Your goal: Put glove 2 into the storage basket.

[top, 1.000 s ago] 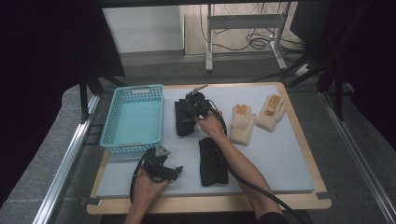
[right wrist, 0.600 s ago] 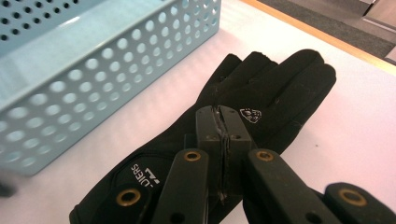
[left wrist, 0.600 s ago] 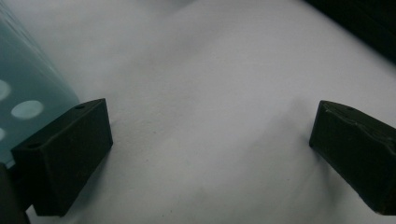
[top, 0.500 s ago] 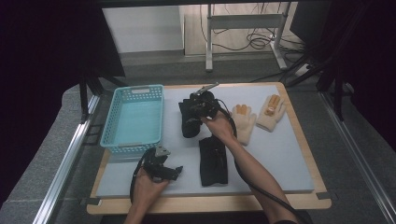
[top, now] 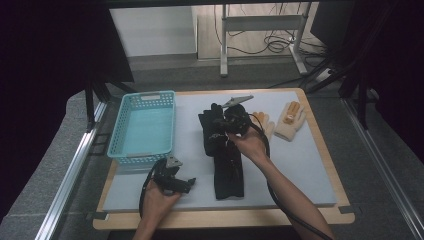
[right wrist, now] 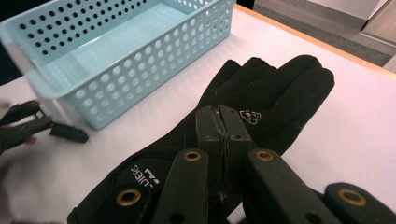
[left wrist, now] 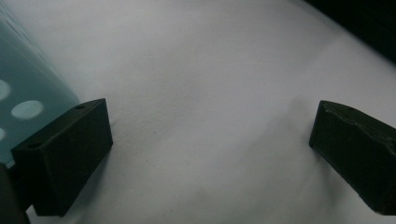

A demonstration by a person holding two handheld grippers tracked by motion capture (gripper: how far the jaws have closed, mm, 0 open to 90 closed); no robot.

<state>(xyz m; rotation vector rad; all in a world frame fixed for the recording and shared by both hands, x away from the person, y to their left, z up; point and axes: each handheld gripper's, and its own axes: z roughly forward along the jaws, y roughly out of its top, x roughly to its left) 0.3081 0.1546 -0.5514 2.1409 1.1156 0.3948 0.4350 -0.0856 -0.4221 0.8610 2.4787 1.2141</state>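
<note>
A black glove [top: 212, 132] lies on the white mat right of the blue basket [top: 145, 125]. My right gripper [top: 227, 125] sits on it. In the right gripper view the jaws are shut tight at the back of this black glove [right wrist: 275, 93], pinching its fabric. A second black glove [top: 230, 175] lies nearer the front edge, its top under the first one. My left gripper [top: 175, 182] rests low on the mat at the basket's front corner. In its own view the jaws stand wide apart over bare mat, nothing between them.
Two cream gloves [top: 290, 120] lie at the back right of the mat, one partly behind the right hand. The basket [right wrist: 116, 51] holds nothing. The left gripper [right wrist: 42, 126] shows small at the left of the right gripper view.
The right gripper has shifted to the right and slightly nearer, and the upper black glove has slid that way with it. The left hand has stayed put.
</note>
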